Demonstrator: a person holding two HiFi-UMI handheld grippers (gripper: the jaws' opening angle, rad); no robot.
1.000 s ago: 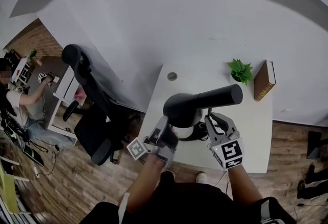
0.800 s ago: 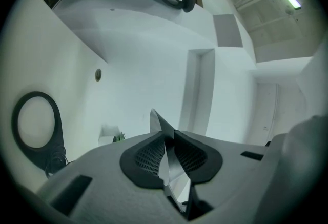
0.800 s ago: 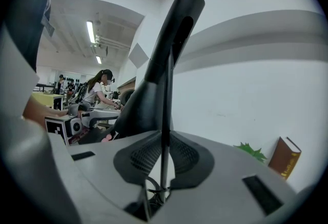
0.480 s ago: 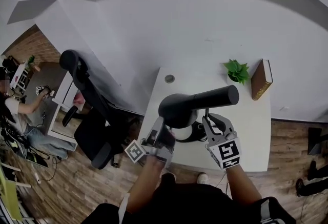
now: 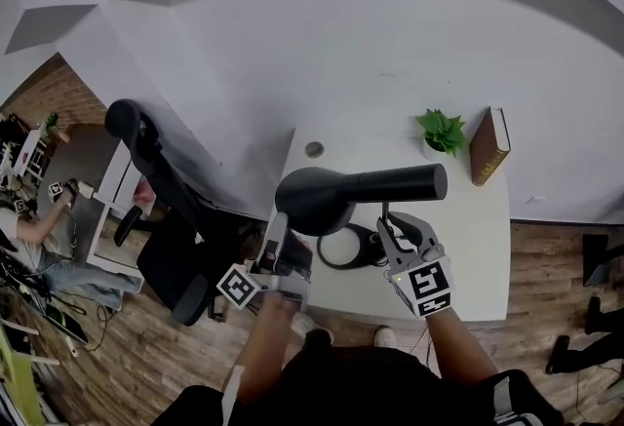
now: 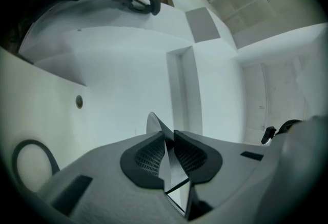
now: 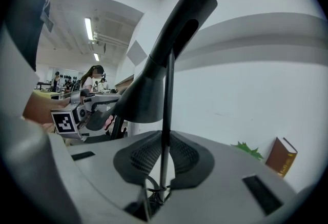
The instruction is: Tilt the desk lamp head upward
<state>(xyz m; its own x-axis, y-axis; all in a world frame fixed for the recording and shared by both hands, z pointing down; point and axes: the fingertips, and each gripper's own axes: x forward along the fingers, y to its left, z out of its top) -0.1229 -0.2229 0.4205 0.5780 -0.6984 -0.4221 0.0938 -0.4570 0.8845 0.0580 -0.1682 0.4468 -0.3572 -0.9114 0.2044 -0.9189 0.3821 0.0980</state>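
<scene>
A black desk lamp stands on the white desk [image 5: 473, 244]. In the head view its shade [image 5: 314, 202] points left and the tube behind it [image 5: 409, 182] runs right. Its ring base [image 5: 343, 249] lies on the desk. My left gripper [image 5: 281, 239] is under the shade's left edge; in the left gripper view [image 6: 169, 159] its pads pinch the thin shade rim [image 6: 154, 125]. My right gripper [image 5: 388, 217] holds the lamp's thin upright rod. In the right gripper view [image 7: 164, 159] that rod [image 7: 167, 115] runs up between the shut pads to the shade [image 7: 143, 95].
A small green plant [image 5: 441, 131] and a brown book [image 5: 487, 146] stand at the desk's back right against the wall. A cable hole [image 5: 313, 149] is at the back left. A black office chair [image 5: 156, 190] stands left of the desk. A person [image 5: 34, 229] sits far left.
The left gripper has moved left and up with the shade rim in it, and the shade has swung with it, uncovering more of the ring base. The right gripper stays on the rod.
</scene>
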